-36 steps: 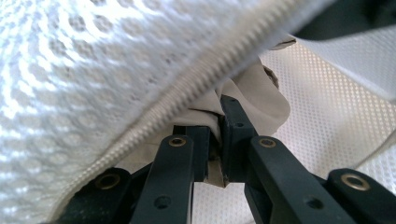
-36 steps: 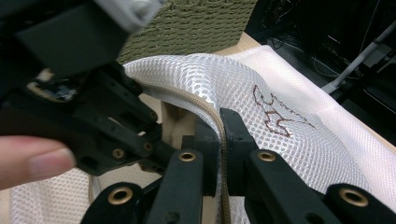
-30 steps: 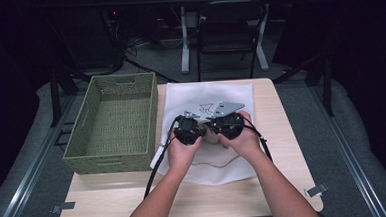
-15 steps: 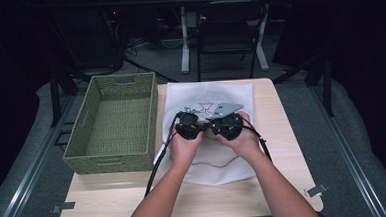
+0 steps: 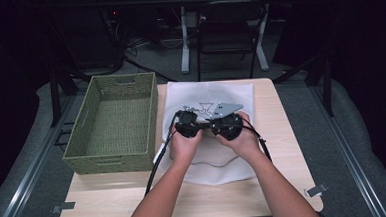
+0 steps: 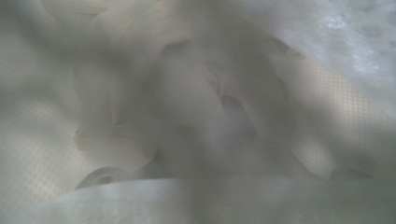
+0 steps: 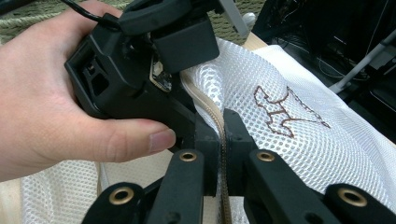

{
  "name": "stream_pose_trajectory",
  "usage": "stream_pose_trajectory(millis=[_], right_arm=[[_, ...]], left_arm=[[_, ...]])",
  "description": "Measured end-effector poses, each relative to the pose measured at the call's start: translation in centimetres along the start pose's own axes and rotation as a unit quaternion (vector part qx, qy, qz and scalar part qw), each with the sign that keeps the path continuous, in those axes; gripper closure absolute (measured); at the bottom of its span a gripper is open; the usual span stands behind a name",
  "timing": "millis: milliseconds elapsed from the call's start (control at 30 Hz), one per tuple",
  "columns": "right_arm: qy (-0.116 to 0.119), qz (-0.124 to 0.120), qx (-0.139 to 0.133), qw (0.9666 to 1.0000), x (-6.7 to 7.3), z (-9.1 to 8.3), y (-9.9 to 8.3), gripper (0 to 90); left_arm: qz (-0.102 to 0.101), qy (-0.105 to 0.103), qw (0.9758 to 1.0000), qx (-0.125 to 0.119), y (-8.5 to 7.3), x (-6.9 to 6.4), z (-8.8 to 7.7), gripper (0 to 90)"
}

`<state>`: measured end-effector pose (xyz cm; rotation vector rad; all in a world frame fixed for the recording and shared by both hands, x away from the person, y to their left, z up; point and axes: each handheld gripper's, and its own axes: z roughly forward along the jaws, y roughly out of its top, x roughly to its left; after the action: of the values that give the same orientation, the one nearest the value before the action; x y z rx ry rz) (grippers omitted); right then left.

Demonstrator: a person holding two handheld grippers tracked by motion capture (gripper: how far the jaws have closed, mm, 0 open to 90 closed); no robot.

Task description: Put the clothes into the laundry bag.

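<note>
A white mesh bag [image 5: 215, 95] with a brown stitched animal figure [image 7: 280, 114] lies on the wooden table [image 5: 282, 139]. Both grippers meet over its middle, each held in a hand. My right gripper [image 7: 222, 135] is shut on the bag's beige zip seam [image 7: 212, 109], which runs up between its jaws. Just left of it, my left gripper [image 7: 194, 126] presses against the same raised seam, with bunched mesh lifted to it. Blurred white mesh [image 6: 196, 116] covers the left gripper view and hides its jaws. From above, the left gripper [image 5: 194, 119] and right gripper [image 5: 216, 121] almost touch.
A green woven basket [image 5: 112, 120] stands at the table's left side, touching the bag's left edge. Black cables [image 5: 158, 160] trail from the grippers toward the front edge. A chair [image 5: 227, 31] and desk legs stand beyond the table's far edge.
The two grippers have drawn slightly closer together over the bag. The bag and basket stay where they were.
</note>
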<state>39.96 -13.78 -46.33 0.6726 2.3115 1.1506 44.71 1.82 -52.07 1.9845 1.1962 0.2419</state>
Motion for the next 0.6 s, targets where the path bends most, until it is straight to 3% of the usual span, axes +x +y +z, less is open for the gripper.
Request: stream_pose_trajectory(millis=[600], right_arm=[[0.0, 0.003, 0.0, 1.0, -0.18, -0.01, -0.09, 87.4]], left_arm=[[-0.009, 0.004, 0.9999, -0.008, 0.23, -0.21, 0.6, 81.8]])
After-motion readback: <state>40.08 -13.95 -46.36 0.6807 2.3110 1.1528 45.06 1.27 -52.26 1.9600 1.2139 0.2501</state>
